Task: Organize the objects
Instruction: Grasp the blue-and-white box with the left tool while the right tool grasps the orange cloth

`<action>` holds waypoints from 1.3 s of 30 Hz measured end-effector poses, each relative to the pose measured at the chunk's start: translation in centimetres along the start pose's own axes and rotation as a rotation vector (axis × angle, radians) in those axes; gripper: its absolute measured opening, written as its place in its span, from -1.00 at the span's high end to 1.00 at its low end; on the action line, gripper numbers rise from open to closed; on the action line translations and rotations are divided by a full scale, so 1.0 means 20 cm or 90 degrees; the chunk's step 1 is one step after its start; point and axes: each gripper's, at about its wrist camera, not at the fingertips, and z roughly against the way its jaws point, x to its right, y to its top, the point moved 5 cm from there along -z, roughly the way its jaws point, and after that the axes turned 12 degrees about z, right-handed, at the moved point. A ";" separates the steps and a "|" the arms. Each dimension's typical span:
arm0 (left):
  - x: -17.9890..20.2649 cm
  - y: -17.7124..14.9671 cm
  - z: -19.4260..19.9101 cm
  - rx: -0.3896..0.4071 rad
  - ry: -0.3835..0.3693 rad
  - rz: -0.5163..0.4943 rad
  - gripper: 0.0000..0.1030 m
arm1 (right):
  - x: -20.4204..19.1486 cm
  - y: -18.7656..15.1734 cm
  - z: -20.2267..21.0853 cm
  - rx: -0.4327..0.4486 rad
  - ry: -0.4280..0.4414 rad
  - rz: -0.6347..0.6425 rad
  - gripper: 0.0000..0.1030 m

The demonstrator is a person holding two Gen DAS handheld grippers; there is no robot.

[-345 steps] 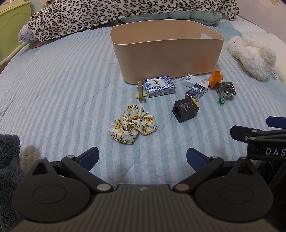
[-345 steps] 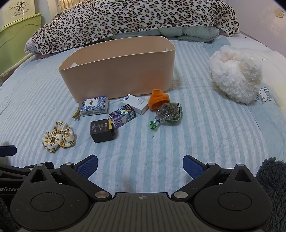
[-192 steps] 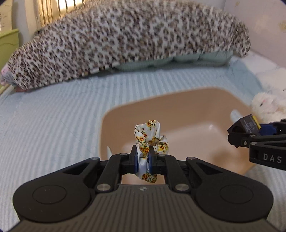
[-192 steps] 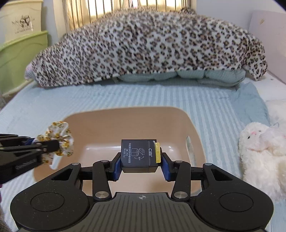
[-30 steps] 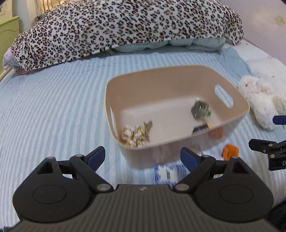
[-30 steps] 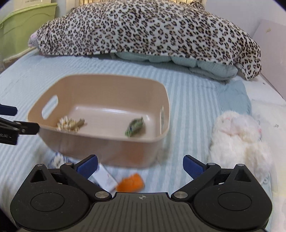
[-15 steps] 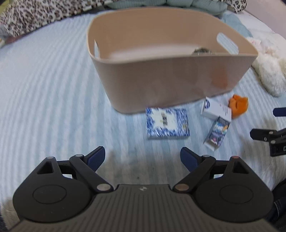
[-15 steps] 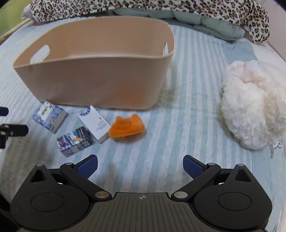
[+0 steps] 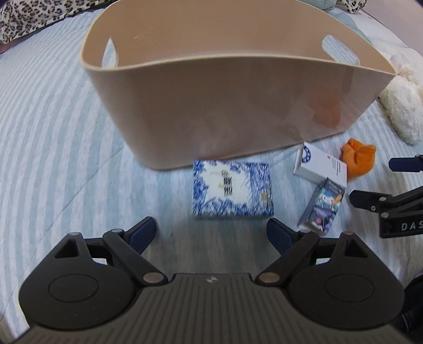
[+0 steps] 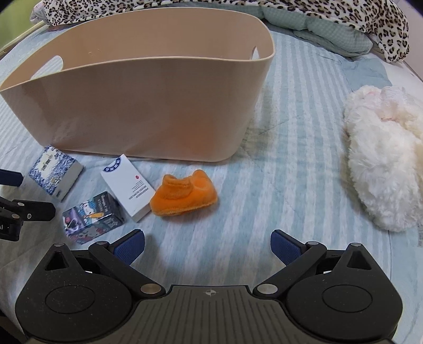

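A beige plastic bin [image 9: 211,105] stands on the striped bed; its inside is hidden from here. In front of it lie a blue-and-white patterned box [image 9: 231,189], a white box [image 9: 320,165], a dark cartoon-print box [image 9: 322,209] and an orange knitted bootie [image 9: 359,157]. My left gripper [image 9: 211,232] is open and empty, just short of the blue-and-white box. My right gripper [image 10: 207,244] is open and empty, just short of the bootie [image 10: 183,197], with the white box [image 10: 127,186], the cartoon box [image 10: 92,219] and the blue-and-white box [image 10: 54,172] to its left.
A white plush toy [image 10: 383,169] lies on the bed to the right of the bin [image 10: 148,105]. A leopard-print blanket [image 10: 343,16] is piled behind. The left gripper's finger shows at the left edge of the right wrist view [image 10: 26,210].
Both grippers have dropped lower and closer to the bed in front of the bin. The boxes and the bootie now appear larger and nearer. Both stay open and empty.
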 end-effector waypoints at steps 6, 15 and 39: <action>0.02 0.05 -0.06 0.012 0.006 -0.004 -0.86 | 0.00 0.04 -0.04 0.021 -0.001 0.005 -1.00; 0.06 0.07 -0.09 0.025 0.000 -0.002 -1.00 | -0.01 0.11 -0.07 0.066 0.021 0.014 -0.86; 0.01 0.09 0.00 0.040 0.017 0.031 0.08 | 0.00 0.05 0.01 0.080 0.036 0.001 0.80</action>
